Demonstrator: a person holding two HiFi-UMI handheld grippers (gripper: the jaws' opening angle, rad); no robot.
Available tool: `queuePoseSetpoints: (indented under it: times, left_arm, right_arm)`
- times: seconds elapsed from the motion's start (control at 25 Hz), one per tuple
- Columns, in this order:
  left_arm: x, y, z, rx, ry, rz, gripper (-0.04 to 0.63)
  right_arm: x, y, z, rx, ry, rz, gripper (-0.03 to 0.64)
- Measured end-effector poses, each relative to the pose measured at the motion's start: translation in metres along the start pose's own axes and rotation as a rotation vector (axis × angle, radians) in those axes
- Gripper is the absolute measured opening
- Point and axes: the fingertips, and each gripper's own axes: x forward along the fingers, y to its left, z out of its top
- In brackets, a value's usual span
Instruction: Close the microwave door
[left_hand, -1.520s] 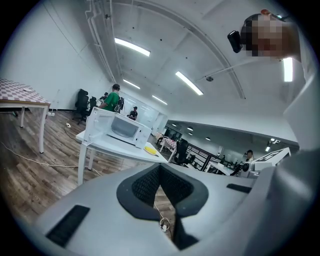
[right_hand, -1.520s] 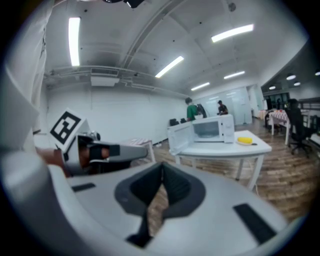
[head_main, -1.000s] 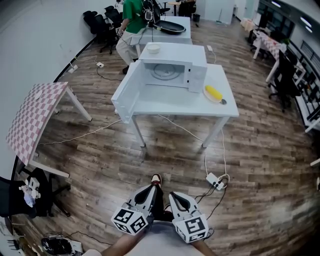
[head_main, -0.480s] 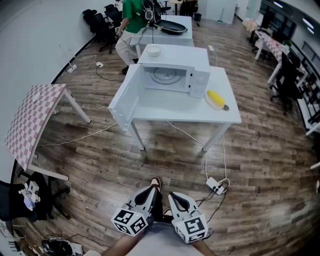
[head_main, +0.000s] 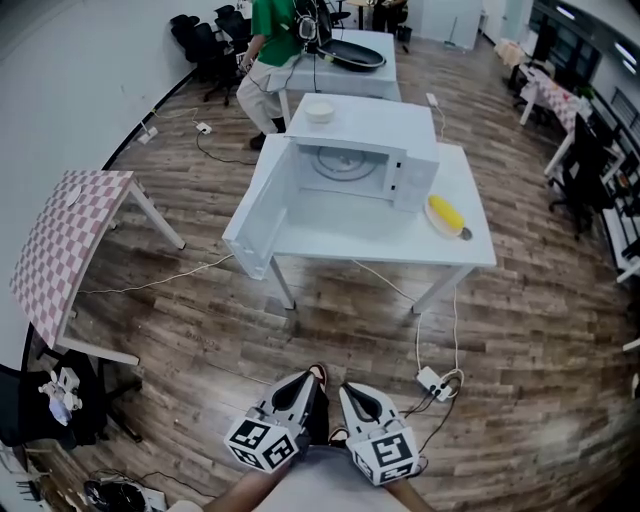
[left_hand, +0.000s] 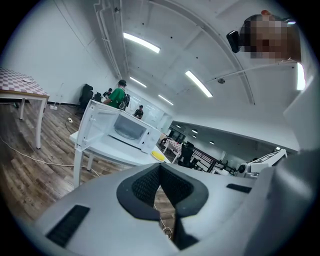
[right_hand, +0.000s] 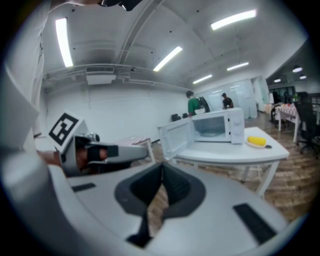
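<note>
Jaws: left gripper (left_hand: 160, 169) pads pressed together at the tip, nothing between. Right gripper (right_hand: 162, 169) the same, closed and empty. Two grippers, side by side, low and close to the person's body, tips angled forward over the wooden floor (head_main: 200, 330). One shoe (head_main: 314, 374) shows just ahead of the tips.

Microwave (head_main: 372, 150): one, well apart from both grippers, across open floor. It sits toward the back of the near white table (head_main: 380, 238). Its long axis runs left-right in the head view, along the table's length. The opening faces the person holding the grippers. One glass turntable (head_main: 335, 160) is visible inside. The control panel is at the microwave's right end.

Microwave door (head_main: 260, 205): one, wide open. It is hinged on the microwave's left side, stands upright and swings out toward the table's front left corner. Its free edge points toward the viewer, inner face turned right.

On top of the microwave: one white bowl (head_main: 319, 110). On the table just right of the microwave: one plate (head_main: 441, 216) with a yellow item on it; I cannot tell what it is.

Beyond: a second white table (head_main: 375, 72) bearing one dark pan (head_main: 352, 55), and one person in a green top (head_main: 270, 25) beside it. Left: one checked table (head_main: 60, 240). On the floor right of the grippers: one power strip (head_main: 434, 381), cable running up toward the table.
</note>
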Motion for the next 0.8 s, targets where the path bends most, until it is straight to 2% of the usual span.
queuePoseSetpoints:
  times: [0.4,0.8]
  left_arm:
    - [0.028,0.043,0.034,-0.017,0.005,0.006,0.018]
    - [0.057,0.085,0.066,-0.023,0.007,-0.036,0.018]
  right_arm:
    - [0.057,-0.011,0.028,0.000,0.022,0.009,0.023]
    - [0.117,-0.018,0.055,-0.029,0.030,0.003,0.023]
